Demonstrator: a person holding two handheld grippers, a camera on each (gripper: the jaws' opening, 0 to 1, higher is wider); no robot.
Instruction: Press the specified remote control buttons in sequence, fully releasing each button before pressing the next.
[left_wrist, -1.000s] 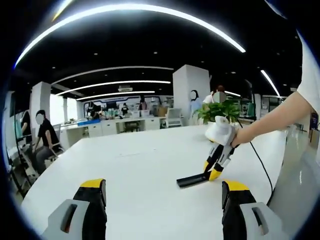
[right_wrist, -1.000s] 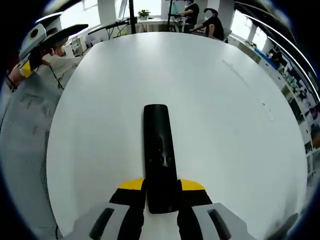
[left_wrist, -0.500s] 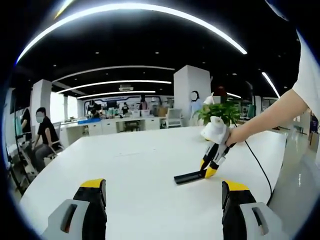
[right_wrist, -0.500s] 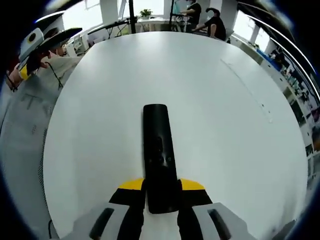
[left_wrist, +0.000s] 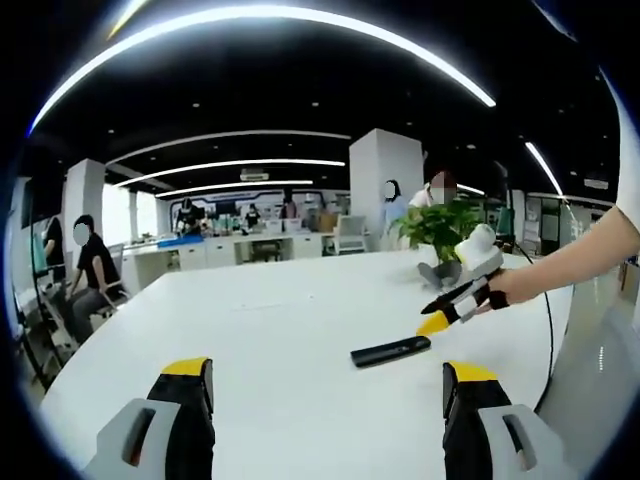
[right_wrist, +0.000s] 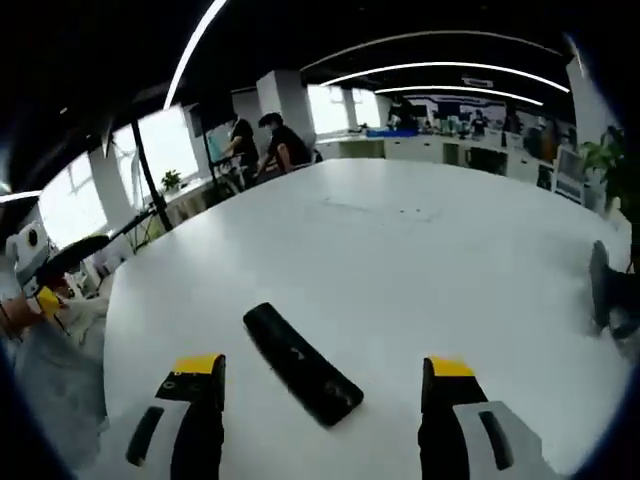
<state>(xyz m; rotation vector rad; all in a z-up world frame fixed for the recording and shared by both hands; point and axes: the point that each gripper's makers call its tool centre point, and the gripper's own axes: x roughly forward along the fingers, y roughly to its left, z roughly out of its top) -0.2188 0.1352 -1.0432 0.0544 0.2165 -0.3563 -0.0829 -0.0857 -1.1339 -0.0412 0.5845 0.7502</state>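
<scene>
**Both grippers spread wide, remote lying free on the white table**

In the right gripper view the right gripper (right_wrist: 322, 385) has its yellow-tipped jaws spread wide and holds nothing. The black remote control (right_wrist: 302, 364) lies flat on the table between the two jaws, turned at a slant, touching neither; its near end reaches toward the right jaw and its far end points away to the left.

In the left gripper view the left gripper (left_wrist: 328, 385) also stands with jaws wide apart and empty, above the tabletop. The remote (left_wrist: 391, 351) lies ahead of it and to the right, well apart from its jaws. The right gripper (left_wrist: 447, 310) comes in from the right, held in a hand (left_wrist: 502, 290), its yellow tips raised just above the remote's far end; a black cable (left_wrist: 545, 335) hangs from it.

The table (left_wrist: 280, 330) is large, white, smooth and rounded, with broad bare surface around the remote on every side and its edge well off. A potted plant (left_wrist: 438, 228) stands at the far side. Beyond is an open office with white columns, ceiling light strips, desks and seated people (left_wrist: 90, 270).
</scene>
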